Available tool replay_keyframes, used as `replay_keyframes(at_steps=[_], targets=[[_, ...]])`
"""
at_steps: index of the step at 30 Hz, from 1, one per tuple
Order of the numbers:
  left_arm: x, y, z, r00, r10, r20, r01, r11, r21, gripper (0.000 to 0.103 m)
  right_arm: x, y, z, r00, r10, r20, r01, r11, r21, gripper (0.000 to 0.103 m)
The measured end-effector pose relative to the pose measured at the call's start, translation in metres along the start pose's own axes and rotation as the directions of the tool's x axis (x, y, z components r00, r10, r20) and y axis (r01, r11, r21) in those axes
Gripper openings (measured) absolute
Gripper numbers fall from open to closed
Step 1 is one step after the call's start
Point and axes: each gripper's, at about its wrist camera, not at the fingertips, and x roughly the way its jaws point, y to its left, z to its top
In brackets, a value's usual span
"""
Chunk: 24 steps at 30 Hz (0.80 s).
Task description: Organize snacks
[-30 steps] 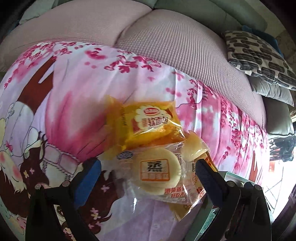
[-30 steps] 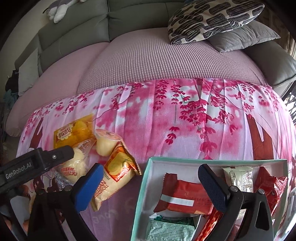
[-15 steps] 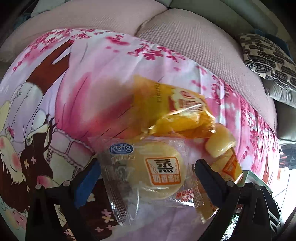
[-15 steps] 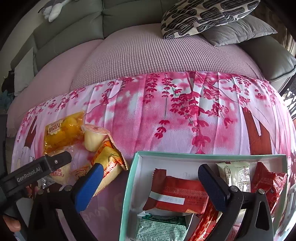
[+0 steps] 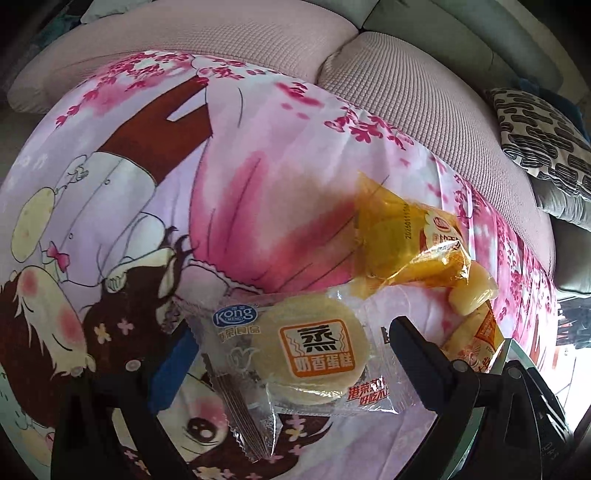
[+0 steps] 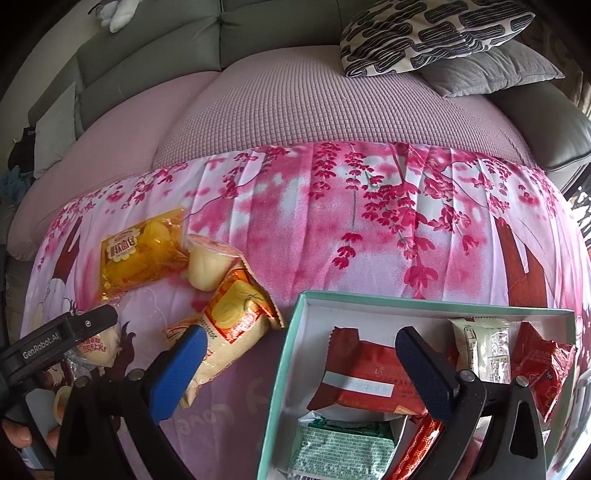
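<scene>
My left gripper [image 5: 291, 354] was spread wide, its two fingers standing either side of a clear-wrapped steamed cake [image 5: 312, 350] without visibly pressing it; whether they touched the wrapper I could not tell. The cake lay on a pink cherry-blossom sheet [image 5: 258, 177] spread over the sofa [image 6: 295, 99], toward the sheet's left end. Just beyond it sat a yellow bread packet [image 5: 410, 240], with a pale jelly cup [image 5: 472, 291] touching that packet's right side. An orange-and-cream snack bag [image 6: 229, 332] lay beside the cup, close to the box's left wall.

My right gripper [image 6: 295, 365] was also spread wide and held nothing, hanging above the left wall of a teal-edged box [image 6: 291, 354] near the sheet's front edge. Inside the box I saw a red-wrapped cake [image 6: 362, 373], a green packet [image 6: 340, 446] in front of it, a white sachet [image 6: 480, 343] and a crumpled red packet [image 6: 546, 358] by the right wall. Patterned cushions [image 6: 432, 33] rested at the sofa's back right corner.
</scene>
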Motion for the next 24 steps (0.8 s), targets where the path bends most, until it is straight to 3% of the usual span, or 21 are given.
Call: replay_keyframes(at_steps=[9,15,20,24], targets=[[-0.020,0.014,0.004,0.998,-0.009,0.057,0.010,1.000,-0.029,0.101,-0.011,0.009,0.007,0.995,0.098,0.002,-0.098,0.994,0.043,0.086],[-0.016,0.009,0.003,0.998,-0.033,0.044,0.033,0.999,-0.014,0.101,-0.012,0.024,0.009,0.983,0.180,-0.025,-0.178,0.982,0.064,0.071],[-0.010,0.000,0.001,0.999,-0.040,0.037,0.039,0.999,0.011,0.101,-0.003,0.032,0.010,0.979,0.189,-0.079,-0.183,0.980,0.078,0.063],[-0.003,-0.004,0.001,0.999,-0.050,0.007,0.050,0.999,0.020,0.101,0.005,0.034,0.008,0.978,0.178,-0.106,-0.169,0.981,0.094,0.063]])
